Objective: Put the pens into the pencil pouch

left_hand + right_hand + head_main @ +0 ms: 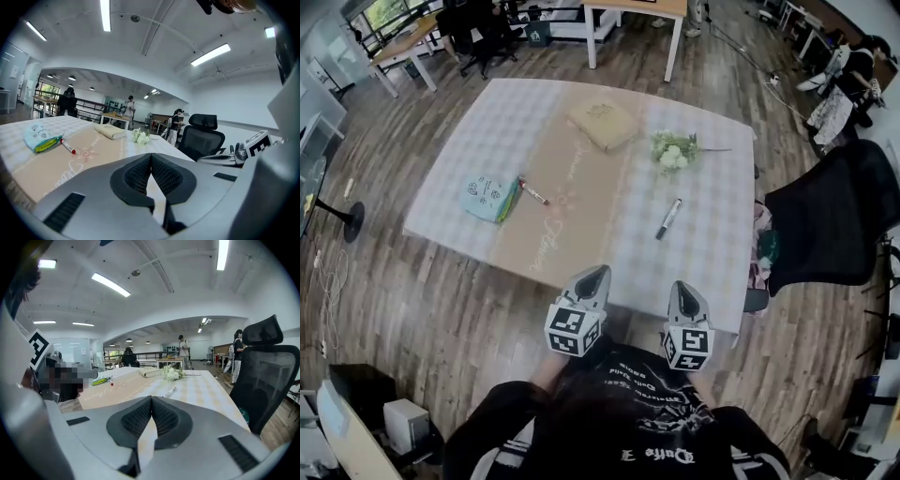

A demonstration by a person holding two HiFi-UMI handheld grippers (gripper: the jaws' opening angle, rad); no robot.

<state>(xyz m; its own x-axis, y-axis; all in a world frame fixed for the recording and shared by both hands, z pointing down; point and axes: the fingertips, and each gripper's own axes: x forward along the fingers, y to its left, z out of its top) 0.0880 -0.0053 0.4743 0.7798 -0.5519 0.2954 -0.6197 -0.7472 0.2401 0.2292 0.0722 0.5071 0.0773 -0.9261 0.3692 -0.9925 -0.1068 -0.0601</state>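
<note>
Both tools are held at the near edge of the table (pixel 712 253), close to the person's body: the left hand-held gripper (pixel 593 274) and the right hand-held gripper (pixel 683 289) each have their jaws pressed together with nothing between them, and both point out over the table, tilted slightly down. The pale blue pencil pouch (pixel 486 197) lies on the left part of the table, its green edge turned toward the middle. A red-capped pen (pixel 533 194) lies just beside the pencil pouch on its right, on the beige runner (pixel 572 216) that crosses the table from near to far. A black and white pen (pixel 668 218) lies well apart from the pencil pouch on the right part of the table, ahead of the right hand-held gripper. Toward the far side a tan book (pixel 603 124) rests on the runner, and a small bunch of white flowers (pixel 673 150) lies to its right. A black office chair (pixel 830 220) stands off the table's right edge
</note>
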